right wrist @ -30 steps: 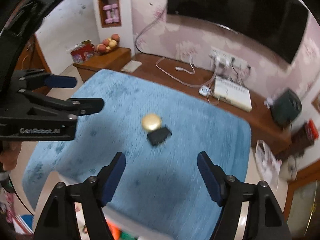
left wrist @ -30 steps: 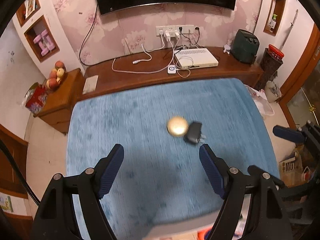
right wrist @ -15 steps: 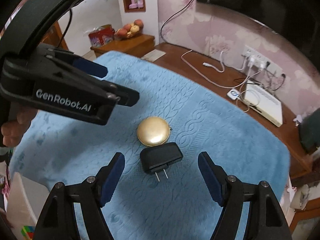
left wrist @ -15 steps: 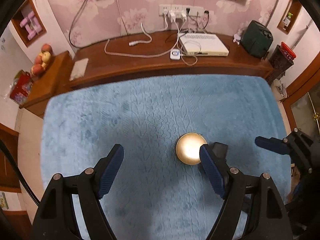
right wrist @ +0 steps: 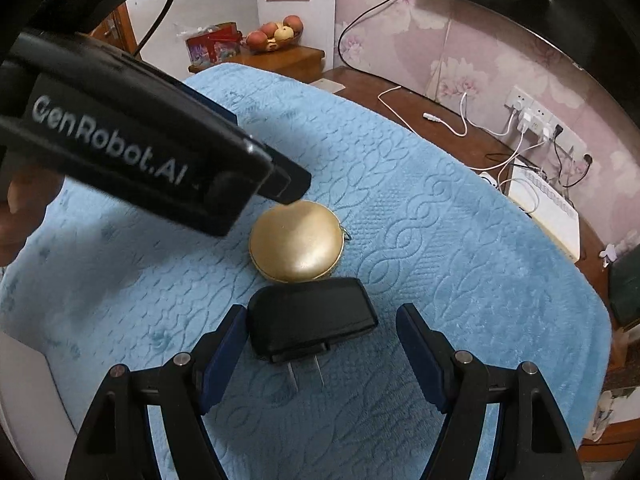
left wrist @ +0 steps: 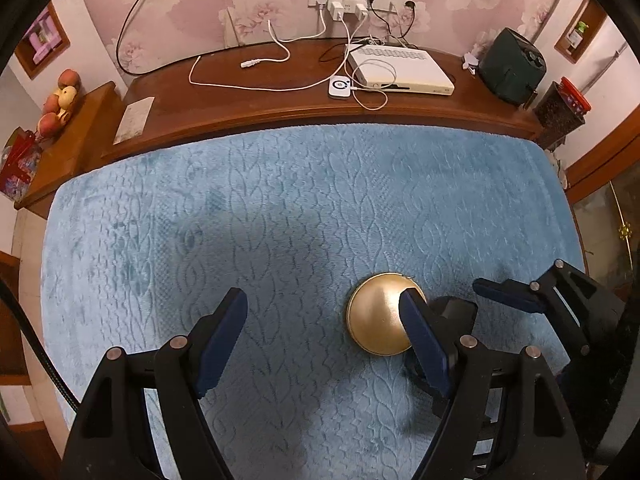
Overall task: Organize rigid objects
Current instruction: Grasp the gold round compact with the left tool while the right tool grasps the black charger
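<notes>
A round gold case (left wrist: 374, 318) and a black plug adapter (right wrist: 310, 326) lie side by side on a blue textured cloth (left wrist: 280, 208). My left gripper (left wrist: 324, 330) is open; its right finger overlaps the gold case, which sits toward that side. The adapter is mostly hidden behind that finger in the left wrist view. My right gripper (right wrist: 320, 350) is open, with the adapter between its fingers and close to the left one, prongs pointing back at the camera. The gold case (right wrist: 296, 246) lies just beyond it. The left gripper's body crosses the upper left of the right wrist view.
A wooden counter (left wrist: 256, 108) runs behind the cloth, with white cables, a white box (left wrist: 400, 70) and a dark appliance (left wrist: 512, 66). A side table holds fruit (left wrist: 60, 100). The cloth's edges drop off left and right.
Both grippers have come down and forward onto the two objects. The gold case and the adapter now appear much larger and nearer; neither object has moved.
</notes>
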A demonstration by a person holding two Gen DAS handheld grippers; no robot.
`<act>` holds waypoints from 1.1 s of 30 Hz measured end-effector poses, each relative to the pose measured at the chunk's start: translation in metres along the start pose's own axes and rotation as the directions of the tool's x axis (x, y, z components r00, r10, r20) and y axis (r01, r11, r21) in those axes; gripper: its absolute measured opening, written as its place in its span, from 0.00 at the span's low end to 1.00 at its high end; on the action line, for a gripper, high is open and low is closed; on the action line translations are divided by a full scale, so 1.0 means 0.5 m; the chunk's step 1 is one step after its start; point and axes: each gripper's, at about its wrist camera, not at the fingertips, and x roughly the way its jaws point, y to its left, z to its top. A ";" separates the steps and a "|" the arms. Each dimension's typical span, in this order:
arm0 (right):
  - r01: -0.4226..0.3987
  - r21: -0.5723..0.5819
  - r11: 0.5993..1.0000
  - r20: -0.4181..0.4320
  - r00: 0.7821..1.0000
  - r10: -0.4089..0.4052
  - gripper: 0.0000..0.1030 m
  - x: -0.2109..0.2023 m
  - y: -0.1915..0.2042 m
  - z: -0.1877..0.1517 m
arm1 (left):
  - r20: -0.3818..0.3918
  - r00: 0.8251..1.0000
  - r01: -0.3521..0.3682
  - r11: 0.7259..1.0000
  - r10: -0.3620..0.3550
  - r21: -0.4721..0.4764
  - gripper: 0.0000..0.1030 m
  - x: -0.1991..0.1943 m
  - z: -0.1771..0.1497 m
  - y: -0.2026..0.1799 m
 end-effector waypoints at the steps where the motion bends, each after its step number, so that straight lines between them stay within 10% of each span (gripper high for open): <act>1: -0.007 -0.001 1.000 0.006 1.000 0.007 0.70 -0.004 0.002 -0.002 | -0.001 1.000 0.003 1.000 -0.003 0.002 0.78 0.002 0.000 0.000; 26: 0.027 0.089 0.996 0.003 1.000 -0.027 0.62 -0.058 0.004 -0.076 | -0.041 0.999 -0.028 0.996 0.031 0.079 0.78 0.089 -0.004 -0.082; 33: 0.042 0.100 0.994 0.004 0.999 -0.042 0.62 -0.069 0.001 -0.076 | -0.010 0.998 -0.066 0.993 0.068 0.095 0.57 0.076 -0.015 -0.098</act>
